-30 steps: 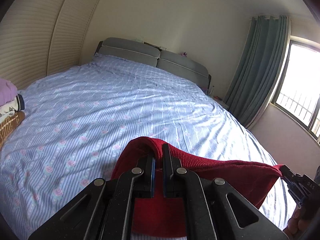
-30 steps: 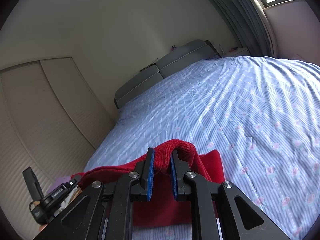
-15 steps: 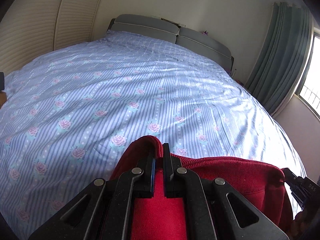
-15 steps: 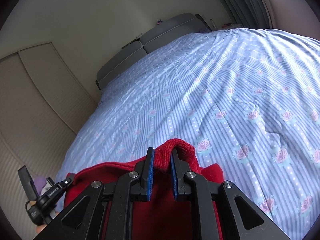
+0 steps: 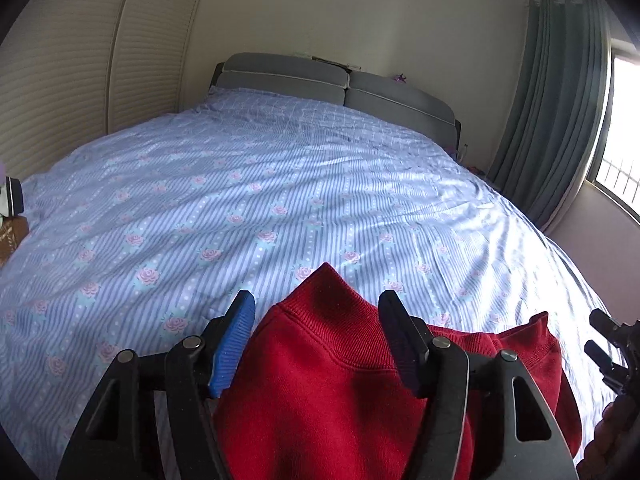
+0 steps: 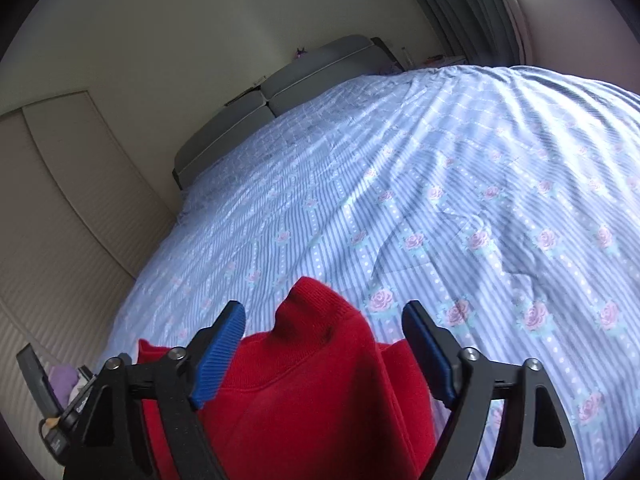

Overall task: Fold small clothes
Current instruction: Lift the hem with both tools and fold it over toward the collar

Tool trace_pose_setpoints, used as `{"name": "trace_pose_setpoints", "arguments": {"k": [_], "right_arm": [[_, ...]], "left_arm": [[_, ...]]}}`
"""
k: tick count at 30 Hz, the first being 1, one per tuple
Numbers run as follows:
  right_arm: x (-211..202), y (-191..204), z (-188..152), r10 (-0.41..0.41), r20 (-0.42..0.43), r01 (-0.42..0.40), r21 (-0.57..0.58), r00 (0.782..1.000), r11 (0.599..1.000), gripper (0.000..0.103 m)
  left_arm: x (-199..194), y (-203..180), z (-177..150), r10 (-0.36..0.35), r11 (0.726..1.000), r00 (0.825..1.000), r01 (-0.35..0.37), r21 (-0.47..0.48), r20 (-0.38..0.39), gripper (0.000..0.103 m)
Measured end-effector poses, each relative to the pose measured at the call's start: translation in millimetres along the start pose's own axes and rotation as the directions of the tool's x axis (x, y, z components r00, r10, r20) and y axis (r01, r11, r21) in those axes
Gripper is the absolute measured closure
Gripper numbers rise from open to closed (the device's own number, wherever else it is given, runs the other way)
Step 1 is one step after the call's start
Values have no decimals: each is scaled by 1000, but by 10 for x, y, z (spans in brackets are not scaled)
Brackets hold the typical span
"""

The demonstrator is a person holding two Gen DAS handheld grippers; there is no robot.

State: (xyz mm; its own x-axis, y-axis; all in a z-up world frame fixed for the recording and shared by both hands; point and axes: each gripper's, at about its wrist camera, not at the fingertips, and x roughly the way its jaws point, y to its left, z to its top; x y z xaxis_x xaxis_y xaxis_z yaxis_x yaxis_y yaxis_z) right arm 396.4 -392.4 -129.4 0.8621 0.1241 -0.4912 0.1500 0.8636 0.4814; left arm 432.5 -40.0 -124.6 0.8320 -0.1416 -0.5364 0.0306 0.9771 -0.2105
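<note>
A red knit garment (image 5: 340,380) lies on the blue striped bedsheet (image 5: 260,200) at the near edge of the bed. My left gripper (image 5: 316,332) is open, its jaws wide on either side of a raised ribbed corner of the garment, not pinching it. My right gripper (image 6: 324,344) is open too, its jaws spread around another raised corner of the same garment (image 6: 312,392). The right gripper also shows at the right edge of the left wrist view (image 5: 612,348). The left gripper shows at the lower left of the right wrist view (image 6: 64,408).
The bed with a rose-patterned sheet (image 6: 440,200) stretches ahead to a grey headboard (image 5: 340,88). A pile of clothes (image 5: 8,200) sits at the bed's left edge. Teal curtains (image 5: 560,120) and a window are on the right. Wardrobe doors (image 5: 80,60) stand at left.
Both grippers have opened and let go of the red garment's corners. The garment has come down onto the bed, and both cameras tilted down toward the sheet.
</note>
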Motion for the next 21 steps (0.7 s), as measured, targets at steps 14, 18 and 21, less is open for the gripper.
{"name": "trace_pose_setpoints", "arguments": {"k": [14, 18, 21], "right_arm": [[242, 289, -65, -179, -96, 128, -394, 979, 910, 27], [497, 299, -136, -207, -193, 105, -436, 959, 894, 70], [566, 264, -206, -221, -195, 114, -447, 956, 887, 85]], "left_arm": [[523, 175, -55, -27, 996, 964, 49, 75, -263, 32], [708, 201, -140, -14, 995, 948, 45, 91, -317, 31], [726, 201, -165, 9, 995, 957, 19, 94, -290, 41]]}}
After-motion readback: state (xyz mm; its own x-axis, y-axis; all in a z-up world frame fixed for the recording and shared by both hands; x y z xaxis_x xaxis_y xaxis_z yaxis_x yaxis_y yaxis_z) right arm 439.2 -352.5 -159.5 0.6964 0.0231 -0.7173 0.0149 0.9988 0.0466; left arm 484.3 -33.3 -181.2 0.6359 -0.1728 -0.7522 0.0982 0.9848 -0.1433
